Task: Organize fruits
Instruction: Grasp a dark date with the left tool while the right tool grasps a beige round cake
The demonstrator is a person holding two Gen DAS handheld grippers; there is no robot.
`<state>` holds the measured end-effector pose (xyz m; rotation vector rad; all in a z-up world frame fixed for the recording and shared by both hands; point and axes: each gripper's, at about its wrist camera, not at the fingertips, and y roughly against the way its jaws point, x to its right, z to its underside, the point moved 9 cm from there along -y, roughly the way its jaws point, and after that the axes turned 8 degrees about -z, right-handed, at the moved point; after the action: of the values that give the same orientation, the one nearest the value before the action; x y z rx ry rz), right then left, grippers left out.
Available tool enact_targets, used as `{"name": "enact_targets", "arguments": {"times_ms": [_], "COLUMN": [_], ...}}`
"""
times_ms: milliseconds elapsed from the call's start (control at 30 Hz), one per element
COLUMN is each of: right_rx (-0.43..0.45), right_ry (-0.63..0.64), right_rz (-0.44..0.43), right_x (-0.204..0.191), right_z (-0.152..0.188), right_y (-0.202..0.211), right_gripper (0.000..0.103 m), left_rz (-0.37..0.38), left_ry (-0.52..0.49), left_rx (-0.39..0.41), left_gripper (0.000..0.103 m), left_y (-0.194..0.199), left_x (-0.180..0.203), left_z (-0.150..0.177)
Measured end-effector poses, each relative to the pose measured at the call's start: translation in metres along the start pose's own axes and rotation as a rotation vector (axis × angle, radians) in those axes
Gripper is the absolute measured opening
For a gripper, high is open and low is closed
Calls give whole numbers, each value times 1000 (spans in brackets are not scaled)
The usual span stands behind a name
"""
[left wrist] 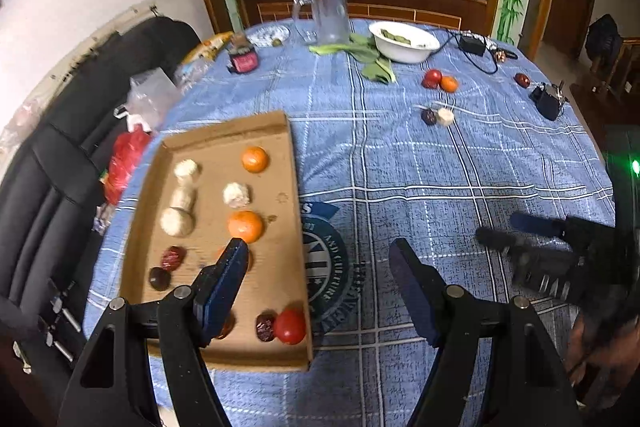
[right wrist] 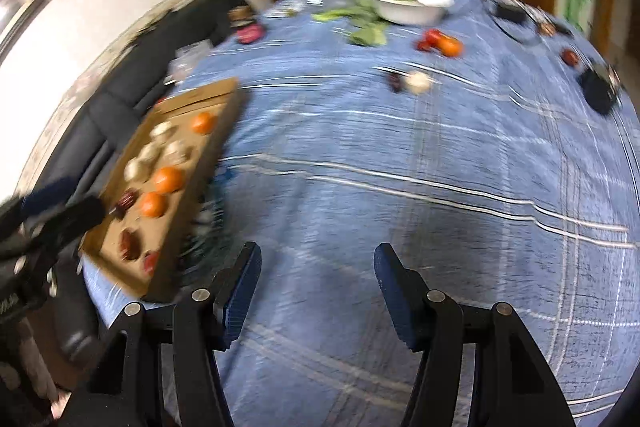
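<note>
A cardboard tray (left wrist: 280, 279) (right wrist: 224, 119) lies on the blue plaid tablecloth at the left. It holds oranges (left wrist: 245, 225), white chunks (left wrist: 178, 221), dark dates (left wrist: 172, 257) and a red tomato (left wrist: 291, 326). Farther out on the cloth lie a tomato (left wrist: 432, 78) beside an orange (left wrist: 449, 84) (right wrist: 450, 47), a date (left wrist: 429, 116) beside a white chunk (left wrist: 445, 116) (right wrist: 418, 82), and a lone date (left wrist: 522, 79). My left gripper (left wrist: 318, 259) is open and empty above the tray's right edge. My right gripper (right wrist: 316, 263) is open and empty over bare cloth; it also shows in the left wrist view (left wrist: 508, 229).
A white bowl (left wrist: 404, 41) with greens, leafy vegetables (left wrist: 370, 61), a clear jug (left wrist: 326, 13), a black charger with cable (left wrist: 472, 45) and a small black device (left wrist: 548, 99) stand at the table's far side. A black sofa (left wrist: 60, 155) with bags lies left.
</note>
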<state>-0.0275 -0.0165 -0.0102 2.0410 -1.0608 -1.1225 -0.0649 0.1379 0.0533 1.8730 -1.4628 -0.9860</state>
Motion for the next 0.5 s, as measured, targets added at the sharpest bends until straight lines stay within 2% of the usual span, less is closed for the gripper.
{"name": "enact_targets", "arguments": {"times_ms": [133,333,433,500], "right_rx": [8,47,27,9], "right_ry": [-10,73,102,134], "right_rz": [60,146,166,190], "right_x": [32,61,73,80], "right_z": [-31,-105,-122,-131], "right_y": [-7,-34,-60,-80], "right_gripper": [63,62,61,55], "left_rz": [74,244,278,282], "left_ry": [11,104,102,88], "left_rx": [-43,-120,-138,-133], "left_gripper": [72,72,72,71], "left_y": [-28,-81,-99,-106], "left_x": [15,47,61,67], "left_z": [-9,-35,-42,-47]}}
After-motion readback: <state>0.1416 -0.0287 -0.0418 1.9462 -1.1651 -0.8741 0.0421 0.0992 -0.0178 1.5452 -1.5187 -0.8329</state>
